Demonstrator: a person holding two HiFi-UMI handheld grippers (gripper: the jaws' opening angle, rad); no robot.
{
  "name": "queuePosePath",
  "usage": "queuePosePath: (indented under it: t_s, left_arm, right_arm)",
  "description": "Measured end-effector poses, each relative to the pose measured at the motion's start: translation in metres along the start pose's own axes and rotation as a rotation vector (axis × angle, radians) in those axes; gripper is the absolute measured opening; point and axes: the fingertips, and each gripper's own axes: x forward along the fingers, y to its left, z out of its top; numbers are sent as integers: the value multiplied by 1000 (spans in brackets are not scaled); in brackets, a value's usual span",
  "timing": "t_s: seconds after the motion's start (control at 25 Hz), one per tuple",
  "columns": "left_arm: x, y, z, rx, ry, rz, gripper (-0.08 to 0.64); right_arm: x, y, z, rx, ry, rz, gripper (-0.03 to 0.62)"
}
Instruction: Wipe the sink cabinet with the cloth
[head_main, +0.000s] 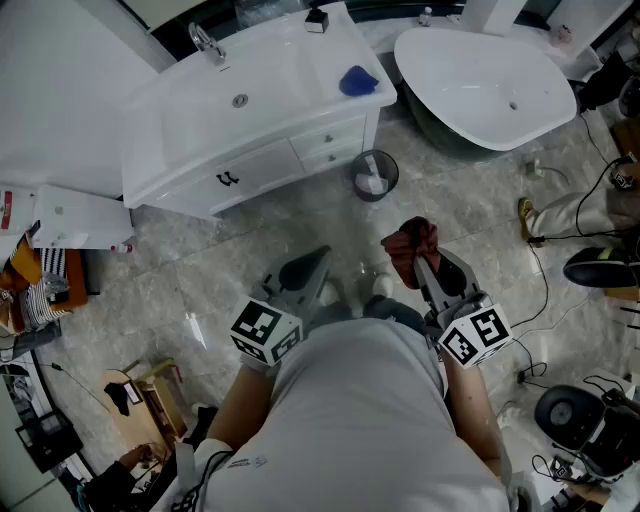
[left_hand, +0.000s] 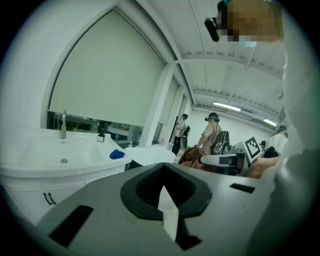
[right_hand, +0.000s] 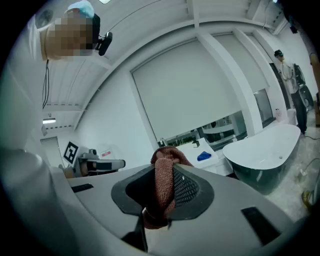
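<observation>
My right hand-held gripper (head_main: 424, 264) (right_hand: 168, 172) is clamped on the cloth (head_main: 409, 243) (right_hand: 163, 186). It is a reddish-brown, coarsely woven rag, pinched between the two jaws. One fold hangs down inside them and the rest bunches up over their tips. My left hand-held gripper (head_main: 318, 260) (left_hand: 164, 181) carries nothing, and its jaws are pressed together. I hold both low in front of my body, the left one beside the right, tipped slightly downward over the marbled floor (head_main: 250, 250).

The sink cabinet (head_main: 255, 172) (left_hand: 35, 192) stands ahead of me, well apart from the cloth, so the rag touches no part of it. From my head the cloth sits short of the cabinet's right front corner, with a small round bin (head_main: 374, 176) on the floor between the two. The cabinet's white top surface holds the basin, with a tap (head_main: 207, 42) (left_hand: 63, 125) at its back edge. A small blue thing (head_main: 358, 81) (left_hand: 117, 154) (right_hand: 204, 156) lies near its right front corner. To the right of the cabinet stands a white bathtub (head_main: 470, 95) (right_hand: 267, 150), also clear of the cloth.
</observation>
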Motion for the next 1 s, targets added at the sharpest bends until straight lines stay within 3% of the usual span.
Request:
queuePosePath:
  t_s: [0.4, 0.68, 1.0]
  left_arm:
    - [-33, 42, -11, -11, -12, -3, 9]
    - [-46, 71, -37, 25, 43, 23, 9]
    - [-20, 95, -42, 80, 122, 78, 11]
  right_arm:
    - [27, 30, -11, -38, 34, -24, 75]
    - [37, 32, -16, 49, 20, -57, 75]
    - [69, -6, -20, 133, 44, -43, 75]
